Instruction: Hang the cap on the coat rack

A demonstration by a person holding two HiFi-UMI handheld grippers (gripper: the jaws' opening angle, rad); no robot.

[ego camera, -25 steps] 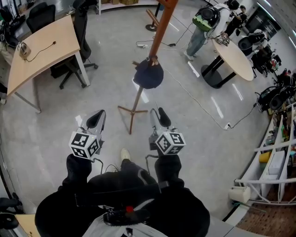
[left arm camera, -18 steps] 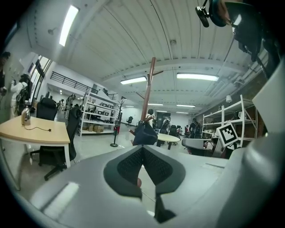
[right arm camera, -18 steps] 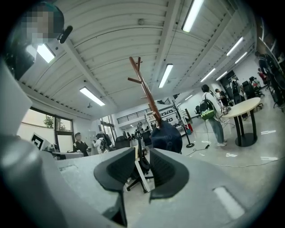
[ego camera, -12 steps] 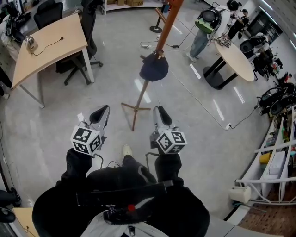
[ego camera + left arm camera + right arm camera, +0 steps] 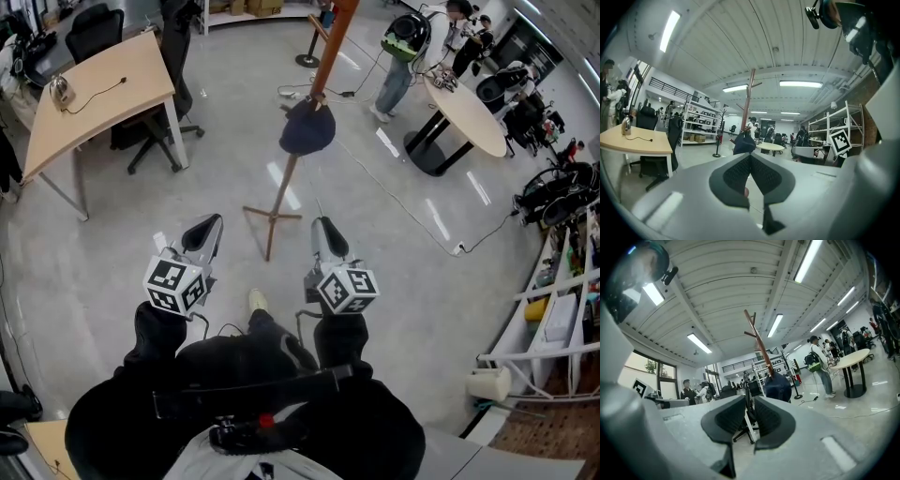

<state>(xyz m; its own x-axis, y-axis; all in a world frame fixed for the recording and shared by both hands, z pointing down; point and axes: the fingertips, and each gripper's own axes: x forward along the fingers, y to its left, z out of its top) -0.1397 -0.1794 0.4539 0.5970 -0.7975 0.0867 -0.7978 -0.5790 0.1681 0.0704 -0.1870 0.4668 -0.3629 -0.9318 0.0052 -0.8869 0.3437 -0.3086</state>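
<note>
A dark blue cap hangs on a peg of the tall brown coat rack, which stands on the grey floor ahead of me. Both grippers are held low and near my body, well short of the rack. My left gripper is shut and holds nothing; its view shows the cap on the rack far off beyond the jaws. My right gripper is closing, with a narrow gap left and nothing between the jaws. The cap and rack show beyond it.
A wooden desk with an office chair stands at the left. A round table and a person with a green backpack are at the back right. A cable runs across the floor; shelving lines the right.
The right gripper's jaws have drawn closer together. The rack and cap have shifted slightly in the head view. Both grippers stay at about the same place.
</note>
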